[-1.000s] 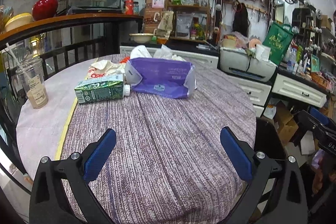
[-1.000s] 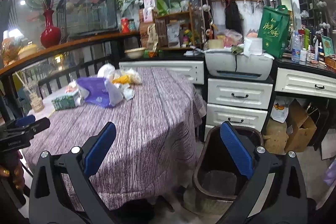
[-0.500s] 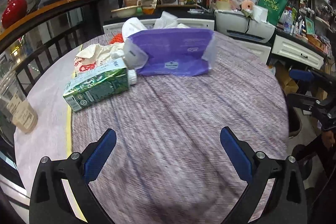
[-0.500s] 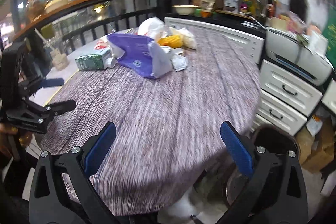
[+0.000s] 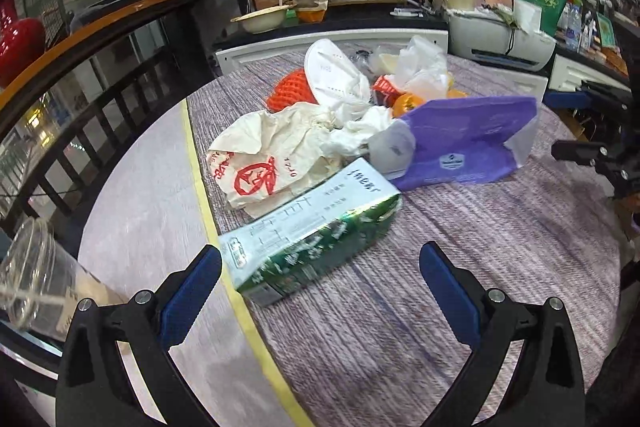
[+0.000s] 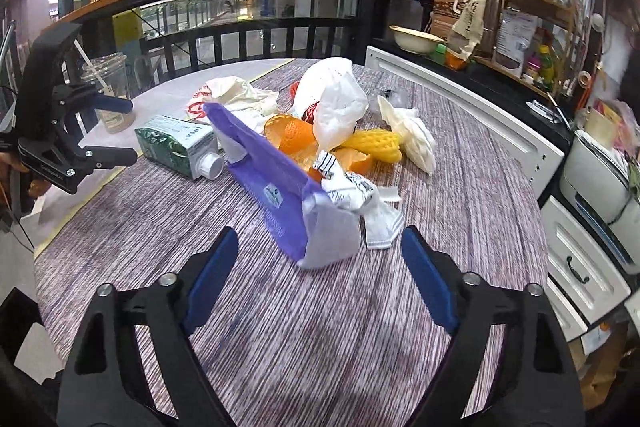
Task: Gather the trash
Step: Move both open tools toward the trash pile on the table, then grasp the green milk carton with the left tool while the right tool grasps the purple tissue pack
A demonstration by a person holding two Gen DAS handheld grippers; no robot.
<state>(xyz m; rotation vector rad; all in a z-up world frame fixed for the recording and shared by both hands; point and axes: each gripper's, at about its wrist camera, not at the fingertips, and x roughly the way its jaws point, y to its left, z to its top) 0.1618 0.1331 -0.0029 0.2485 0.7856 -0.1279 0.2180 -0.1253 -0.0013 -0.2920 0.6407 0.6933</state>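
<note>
One green carton [image 5: 316,239], one purple bag [image 5: 468,143], two orange peels [image 6: 294,133].

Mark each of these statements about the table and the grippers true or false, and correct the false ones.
1. The green carton lies on its side. True.
2. The purple bag hangs from the right gripper. False: it rests on the table; the closing jaws touch nothing.
3. Orange peel lies in the pile. True.
4. The left gripper clamps the carton. False: its jaws are open, short of it.
5. The plastic cup with a straw stands upright. True.
</note>
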